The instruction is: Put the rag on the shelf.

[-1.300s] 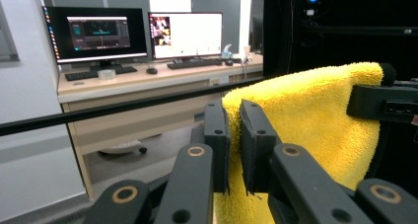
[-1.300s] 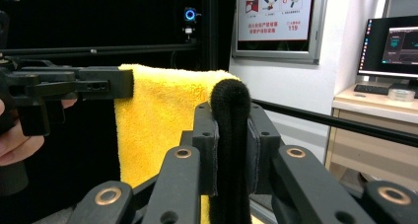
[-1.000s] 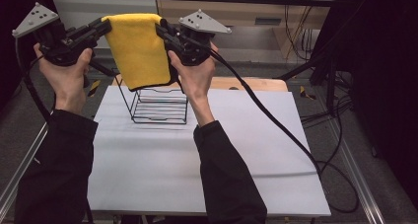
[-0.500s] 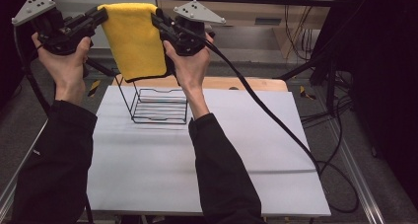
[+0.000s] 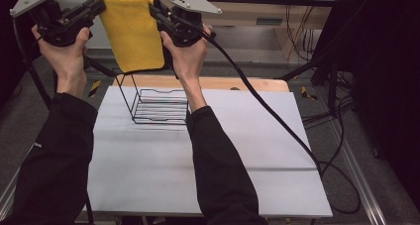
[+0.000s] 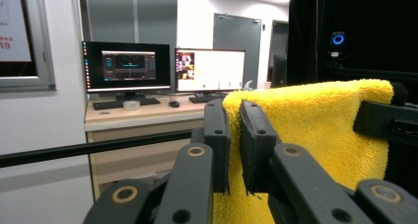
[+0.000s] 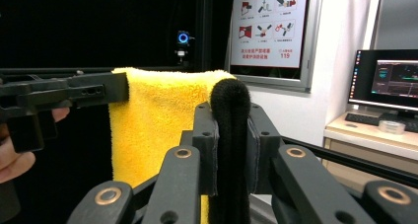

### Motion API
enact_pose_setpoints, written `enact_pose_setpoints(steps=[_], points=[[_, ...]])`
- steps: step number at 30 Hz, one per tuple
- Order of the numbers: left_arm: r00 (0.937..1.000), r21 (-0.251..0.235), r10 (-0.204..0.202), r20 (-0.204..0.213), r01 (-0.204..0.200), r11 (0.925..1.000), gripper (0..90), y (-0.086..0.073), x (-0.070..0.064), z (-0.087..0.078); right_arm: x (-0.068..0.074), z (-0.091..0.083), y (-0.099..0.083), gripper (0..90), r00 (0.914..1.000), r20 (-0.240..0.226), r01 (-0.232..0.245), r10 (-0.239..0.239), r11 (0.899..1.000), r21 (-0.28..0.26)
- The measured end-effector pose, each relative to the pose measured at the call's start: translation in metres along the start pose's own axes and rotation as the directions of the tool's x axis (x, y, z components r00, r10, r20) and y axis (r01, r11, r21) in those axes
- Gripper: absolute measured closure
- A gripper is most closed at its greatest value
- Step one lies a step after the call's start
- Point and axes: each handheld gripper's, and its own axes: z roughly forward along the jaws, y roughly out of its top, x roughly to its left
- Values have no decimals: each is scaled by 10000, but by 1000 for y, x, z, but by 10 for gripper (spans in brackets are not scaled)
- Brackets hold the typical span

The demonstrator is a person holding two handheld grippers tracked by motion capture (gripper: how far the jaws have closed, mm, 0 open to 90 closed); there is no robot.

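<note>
Both tongs, the left tongs and right tongs, had risen, each clenched on a top corner of the yellow towel. Its lower edge now hung just above the wire rack, probably ready for draping.

Beyond and to the right of our right gripper's jaws, the wall poster bears the red number "119"; its other lines are too small to read. Left of our left gripper's jaws, a framed sign shows "19" at the cropped edge.
</note>
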Motion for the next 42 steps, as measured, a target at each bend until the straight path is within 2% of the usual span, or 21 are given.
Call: enact_pose_setpoints(steps=[8,12,15,18,22,25,31,35,42], points=[[9998,-75,8,-193,-9,10000,830,3,6,8,-1,10,4,785,9996,117,247,-247,9997,20],[9994,-124,221,-270,-224,9997,830,3,8,12,-3,14,5,785,9995,234,215,-214,9998,-41],[9995,-70,141,-265,-143,9999,830,1,10,16,-5,17,3,785,9993,298,245,-245,9997,16],[9992,13,245,-323,-245,9997,830,-2,12,19,-6,20,1,785,9986,346,402,-405,9991,112],[9992,-1,153,-356,-153,9999,830,-5,16,23,-7,24,-2,785,9990,320,295,-301,9994,197],[9990,94,226,-394,-222,9997,830,-8,19,25,-9,28,-5,785,9990,330,285,-295,9991,300],[9987,229,359,-368,-351,9991,830,-16,21,28,-10,31,-14,785,9983,337,454,-472,9976,525],[9986,347,461,-260,-452,9984,831,-24,20,29,-13,29,-21,785,9989,345,289,-311,9976,632],[9978,713,647,-148,-635,9954,831,-38,20,29,-16,26,-35,785,9989,307,324,-355,9950,946]])
